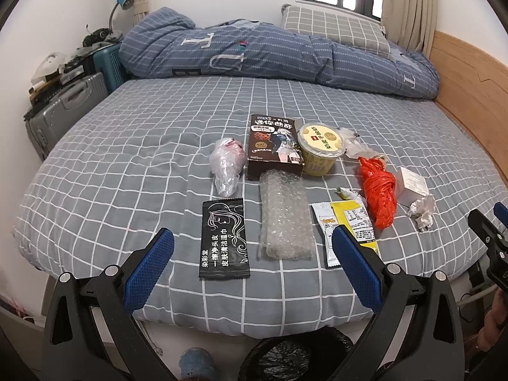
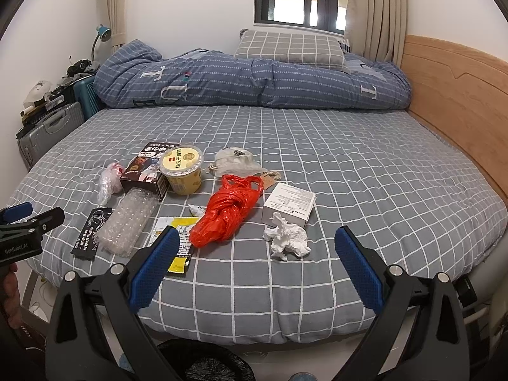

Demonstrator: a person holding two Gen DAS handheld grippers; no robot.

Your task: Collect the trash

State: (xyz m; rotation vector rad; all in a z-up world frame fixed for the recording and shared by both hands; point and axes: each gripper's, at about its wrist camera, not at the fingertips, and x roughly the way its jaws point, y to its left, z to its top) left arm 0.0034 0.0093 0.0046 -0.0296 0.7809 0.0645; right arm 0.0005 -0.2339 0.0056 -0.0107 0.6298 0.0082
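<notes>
We are holding both tools with their blue ridged fingers spread wide and pinching nothing: the left gripper (image 1: pixel 252 250) is hanging over the near edge of the grey white-checked bed sheet (image 1: pixel 127 146), the right gripper (image 2: pixel 255 252) likewise. Between the left fingers are lying the flat black foil sachet with white lettering (image 1: pixel 224 238) and the clear bubble-wrap strip (image 1: pixel 284 214); ahead of the right fingers are sitting the crumpled white tissue (image 2: pixel 287 238) and the knotted orange plastic bag (image 2: pixel 227 211), with the small white carton (image 2: pixel 289 204) touching the tissue from behind. Below the bed edge a black-lined bin (image 1: pixel 295 355) is waiting. We are judging that the nearest pieces should go first: the right tool closing on the tissue's bulk, the left coming low and pinching the sachet's near edge, since flat foil probably slips against the soft sheet.
</notes>
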